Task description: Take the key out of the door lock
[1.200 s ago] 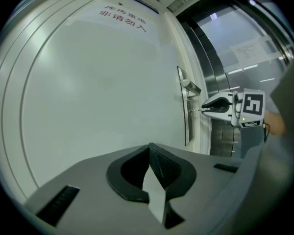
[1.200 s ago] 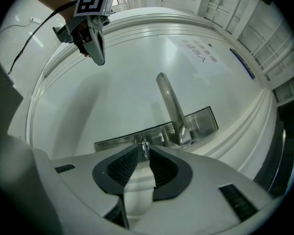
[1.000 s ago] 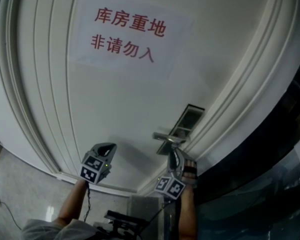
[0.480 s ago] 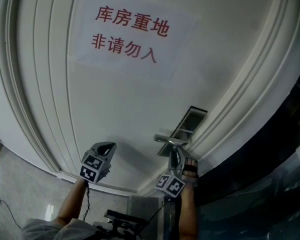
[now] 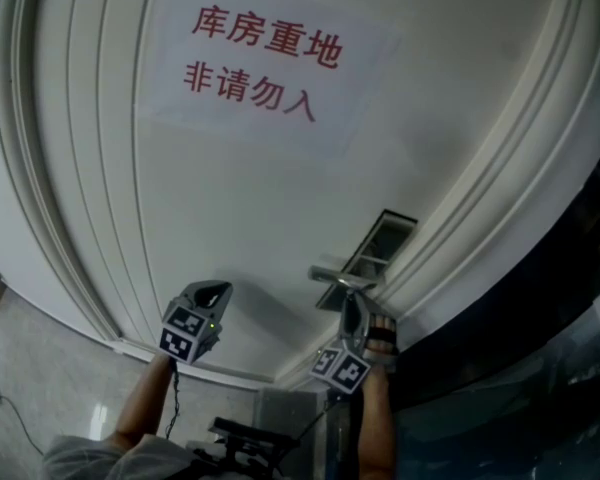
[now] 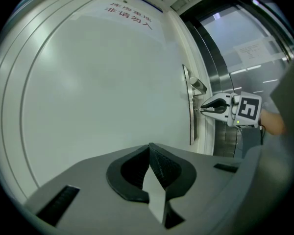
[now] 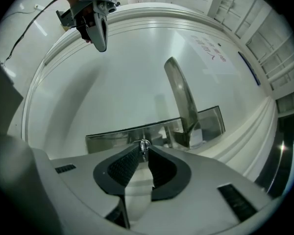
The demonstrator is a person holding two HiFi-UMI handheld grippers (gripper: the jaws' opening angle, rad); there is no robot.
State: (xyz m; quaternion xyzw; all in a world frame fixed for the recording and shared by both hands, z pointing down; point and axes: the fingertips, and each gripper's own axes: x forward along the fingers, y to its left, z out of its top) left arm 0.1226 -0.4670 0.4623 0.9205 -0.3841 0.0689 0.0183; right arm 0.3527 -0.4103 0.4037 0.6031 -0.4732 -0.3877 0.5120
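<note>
Right tool [image 7: 143,151], its jaws having just closed onto the key [image 7: 144,145] at their tips, pointed at the lock plate [image 7: 108,138], the key apparently lying along the tool's axis; left tool [image 5: 212,290], pressed together, stood well aside.

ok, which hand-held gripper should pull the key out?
Right. The right hand-held gripper has just been closing its jaws, which pinch the key at the lock plate. The left hand-held gripper, jaws shut and empty, faces the bare door panel, away from the lock.
</note>
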